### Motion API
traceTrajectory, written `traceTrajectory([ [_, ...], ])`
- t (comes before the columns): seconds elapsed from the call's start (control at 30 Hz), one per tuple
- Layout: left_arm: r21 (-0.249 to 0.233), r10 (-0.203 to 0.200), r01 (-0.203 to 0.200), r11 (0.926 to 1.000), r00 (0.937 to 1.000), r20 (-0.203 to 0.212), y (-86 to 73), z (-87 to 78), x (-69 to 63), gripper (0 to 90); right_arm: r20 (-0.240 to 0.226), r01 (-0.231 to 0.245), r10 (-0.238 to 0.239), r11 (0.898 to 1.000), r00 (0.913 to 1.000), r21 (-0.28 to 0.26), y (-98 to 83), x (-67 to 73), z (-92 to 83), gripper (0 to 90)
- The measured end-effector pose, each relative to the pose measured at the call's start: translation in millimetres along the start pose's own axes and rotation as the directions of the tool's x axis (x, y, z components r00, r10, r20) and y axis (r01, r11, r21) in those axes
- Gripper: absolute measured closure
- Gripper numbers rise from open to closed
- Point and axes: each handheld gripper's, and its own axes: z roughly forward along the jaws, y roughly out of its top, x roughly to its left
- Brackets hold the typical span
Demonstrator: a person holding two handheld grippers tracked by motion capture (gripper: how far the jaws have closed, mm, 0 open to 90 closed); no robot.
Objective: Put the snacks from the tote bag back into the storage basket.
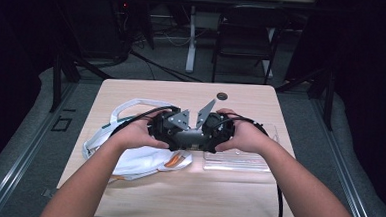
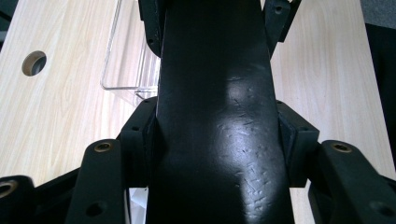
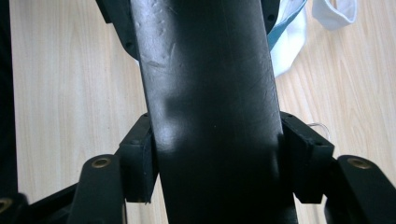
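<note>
While both forearms reach in from the near edge of a pale wooden table (image 1: pixel 176 193), a person holds two grippers nose to nose over its middle. The left gripper (image 1: pixel 179 137) and the right gripper (image 1: pixel 202 138) each pinch the same long black bar (image 2: pixel 215 116), smooth and lightly scuffed (it may be a case or a tube; I cannot tell which). In each gripper view, the pads press against both sides of the bar. It hangs between the two hands just above the table, well clear of the far edge.

A crumpled white bag (image 1: pixel 128 155) with straps lies on the left, partly under the left forearm. A clear plastic tray (image 1: pixel 238 161) sits on the right, below the right hand. A small round hole (image 1: pixel 222 96) marks the far side of the table.

The likely risks: the bar looks slick, so it could slide through the pads if either grip loosens. If the hands pull or twist unevenly, one end may pop free and drop onto the tray or the bag.
</note>
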Motion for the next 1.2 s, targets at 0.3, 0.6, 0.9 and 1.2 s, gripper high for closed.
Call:
traceTrajectory([
  [0.3, 0.008, 0.026, -0.025, 0.9996, 0.9997, -0.003, -0.5, 1.7, -1.2, 42.5, -0.012, 0.005, -0.005, 1.0, 0.9999, 0.01, -0.4, 2.1, 1.3, 39.9],
  [0.6, -0.026, 0.0, 0.0, 0.9997, 0.9999, -0.016, -7.6, 2.4, 1.4, 37.5, -0.031, 0.012, -0.011, 1.0, 0.9994, 0.025, 1.1, 1.3, 3.2, 42.1],
  [0.9, -0.029, -0.023, 0.022, 0.9993, 0.9991, -0.036, -11.2, -4.7, 2.4, 34.2, -0.027, -0.004, 0.004, 1.0, 0.9996, -0.002, 1.8, -0.1, 5.1, 42.4],
  [1.2, -0.034, -0.05, 0.048, 0.9982, 0.9972, -0.056, -17.2, -16.4, 3.8, 33.7, -0.021, 0.011, -0.011, 1.0, 0.9997, 0.021, 1.4, -4.1, 5.2, 42.4],
])
